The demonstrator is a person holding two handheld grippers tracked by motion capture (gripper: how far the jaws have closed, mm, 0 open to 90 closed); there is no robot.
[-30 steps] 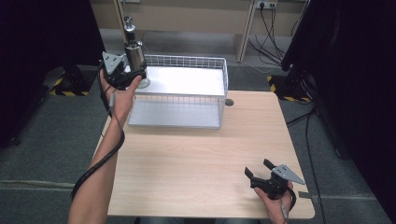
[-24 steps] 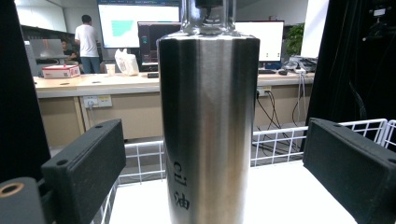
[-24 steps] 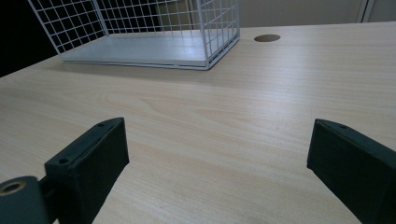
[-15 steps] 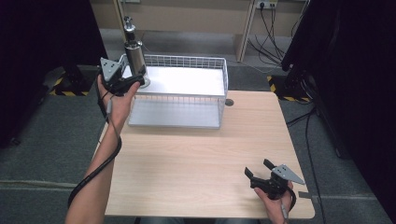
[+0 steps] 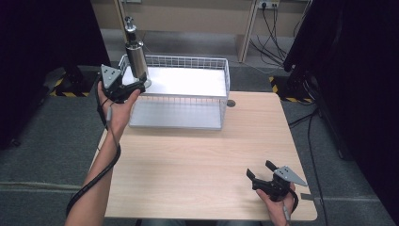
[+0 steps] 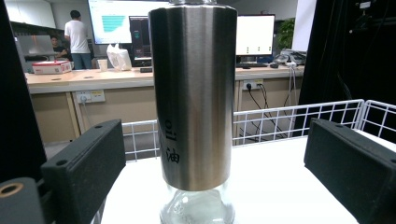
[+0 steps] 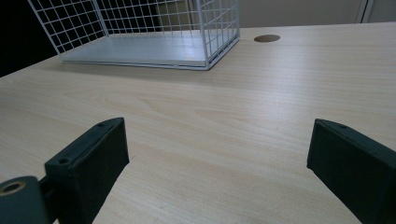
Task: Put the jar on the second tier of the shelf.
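Office desks and lit monitors back the wire basket (image 5: pixel 188 94), where a steel oil bottle (image 6: pixel 194 93) lettered "oil 油" stands upright between my left gripper's (image 5: pixel 123 87) wide jaws; my right gripper (image 5: pixel 268 181) gapes above the table (image 5: pixel 188 160).

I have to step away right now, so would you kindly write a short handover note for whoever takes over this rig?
Left gripper: open, jaws either side of the oil bottle with gaps on both sides, not gripping.
Right gripper: open, holding nothing, low over the near right part of the table.
Oil bottle: upright in the back left corner of the white wire basket, which sits at the table's far edge.
Done: left gripper lined up on the bottle.
Left: probably close on the bottle and lift it.
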